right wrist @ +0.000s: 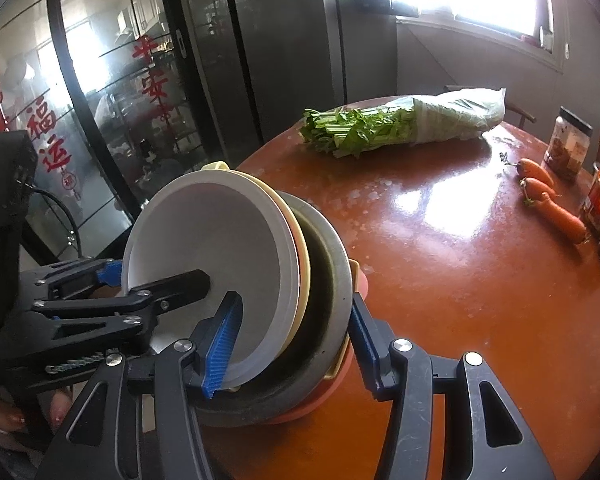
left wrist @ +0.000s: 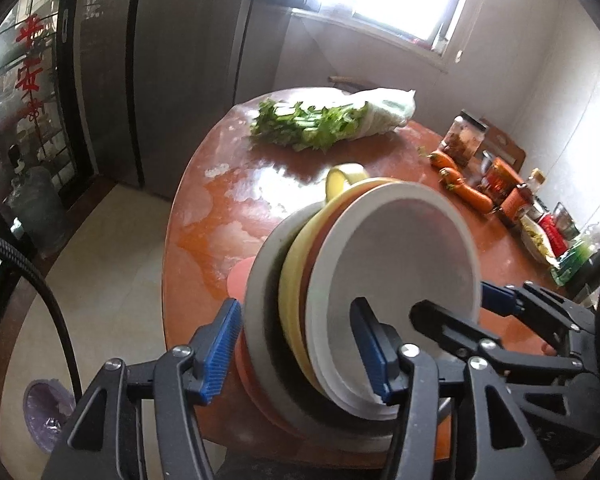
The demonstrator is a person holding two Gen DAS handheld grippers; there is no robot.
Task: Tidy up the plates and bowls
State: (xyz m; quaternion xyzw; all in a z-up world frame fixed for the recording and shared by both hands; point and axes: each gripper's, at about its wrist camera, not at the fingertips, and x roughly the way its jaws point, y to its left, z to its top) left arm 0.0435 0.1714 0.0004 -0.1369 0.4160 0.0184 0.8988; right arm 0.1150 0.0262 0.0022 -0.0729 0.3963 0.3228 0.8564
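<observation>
Your worktop [left wrist: 260, 208] is a round, glossy red-brown surface with pale smears across it. At its far side lies a bundle of leafy greens [left wrist: 300, 124], the stem end wrapped in a pale plastic bag. Along the right edge sit a glass jar [left wrist: 462, 140], several packets and bottles, and two carrots [left wrist: 460, 184] lying near each other.

The stack of bowls and plates [left wrist: 340, 300] is at the near edge of the worktop, tipped up on its side so the open faces look toward your right tool. Order from the open face outward: a white bowl [right wrist: 212, 248], an orange-pink rim, a yellow one, a thick grey bowl [right wrist: 332, 280], then a pink plate [right wrist: 320, 404] at the back. Whether the stack's lower edge touches the worktop cannot be told.

Your left tool [left wrist: 300, 348] is spread wide around the stack: one blue pad against the pink outer side, the other inside the white bowl.

Your right tool [right wrist: 296, 344] straddles the same stack from the other side: one blue pad inside the white bowl, the other against the pink and yellow back. Both appear to clamp the stack, fingers far apart.
</observation>
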